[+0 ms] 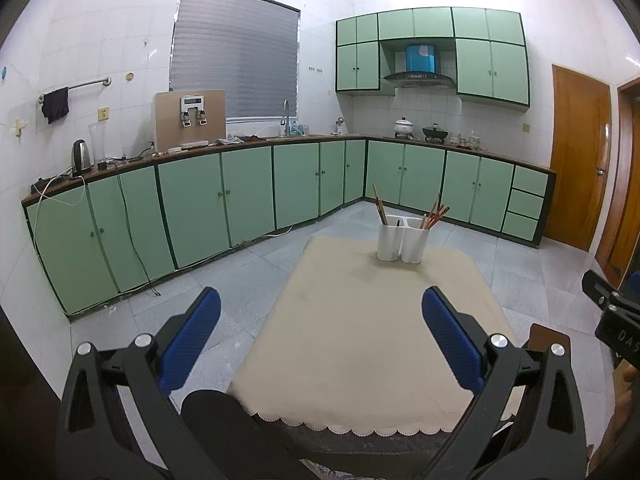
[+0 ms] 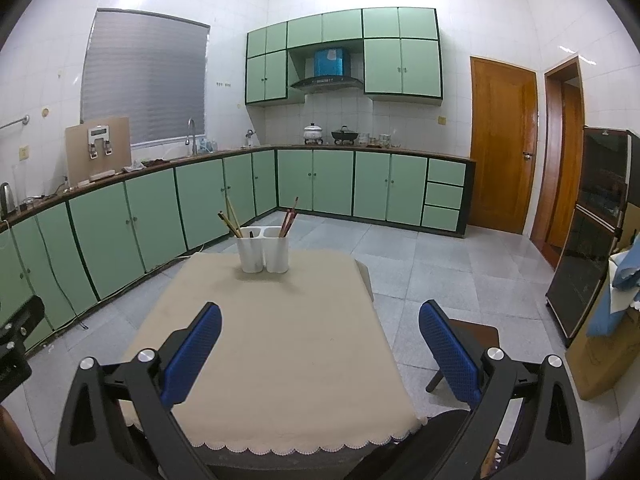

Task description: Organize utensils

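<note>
Chopsticks, thin wooden and reddish sticks (image 1: 434,213), stand upright in a white plastic two-compartment utensil holder (image 1: 403,240) at the far end of a table covered with a beige scallop-edged cloth (image 1: 360,340). In the left wrist view, a few brown sticks (image 1: 379,207) lean in the left compartment and a reddish bundle fills the right one; a small dark item sits low in the left compartment, too small to identify. No loose utensils show on the cloth.

Both hand-held grippers hover at the near edge of the table, well apart from the holder. The left gripper (image 1: 320,312) has its blue padded fingers (image 1: 192,340) spread wide and grips nothing. The right gripper (image 2: 320,320) is likewise spread wide and empty.

Judging from this layout, sorting looks largely done or not yet begun. To handle a stick well, approach from above, close on its upper shaft, and lift straight up so the light holder does not tip. The other gripper could steady the holder's wall.
</note>
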A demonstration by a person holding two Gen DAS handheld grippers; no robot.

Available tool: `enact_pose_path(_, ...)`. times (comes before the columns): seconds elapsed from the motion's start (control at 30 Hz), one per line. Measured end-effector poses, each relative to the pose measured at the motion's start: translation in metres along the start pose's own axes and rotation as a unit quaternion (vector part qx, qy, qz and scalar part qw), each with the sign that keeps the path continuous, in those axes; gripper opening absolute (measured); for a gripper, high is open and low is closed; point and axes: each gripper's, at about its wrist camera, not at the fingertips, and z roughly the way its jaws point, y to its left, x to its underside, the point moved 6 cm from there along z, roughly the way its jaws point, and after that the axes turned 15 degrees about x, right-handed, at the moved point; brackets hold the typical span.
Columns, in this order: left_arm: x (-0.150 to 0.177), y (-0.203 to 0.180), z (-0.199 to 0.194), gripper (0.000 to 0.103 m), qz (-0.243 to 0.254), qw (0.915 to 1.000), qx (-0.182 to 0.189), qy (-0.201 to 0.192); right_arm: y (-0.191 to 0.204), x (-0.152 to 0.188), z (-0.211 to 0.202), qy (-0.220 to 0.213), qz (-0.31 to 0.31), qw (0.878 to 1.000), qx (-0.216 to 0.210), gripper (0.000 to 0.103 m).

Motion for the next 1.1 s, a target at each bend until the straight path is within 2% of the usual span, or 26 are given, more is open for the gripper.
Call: enact_pose_path(1.1, 0.0067, 0.0, 0.0017, 0.098, 0.002, 1.0, -0.001, -0.004, -0.0074, -0.0032, -0.0026, -0.004, 0.005, 1.0, -0.002, 0.097)
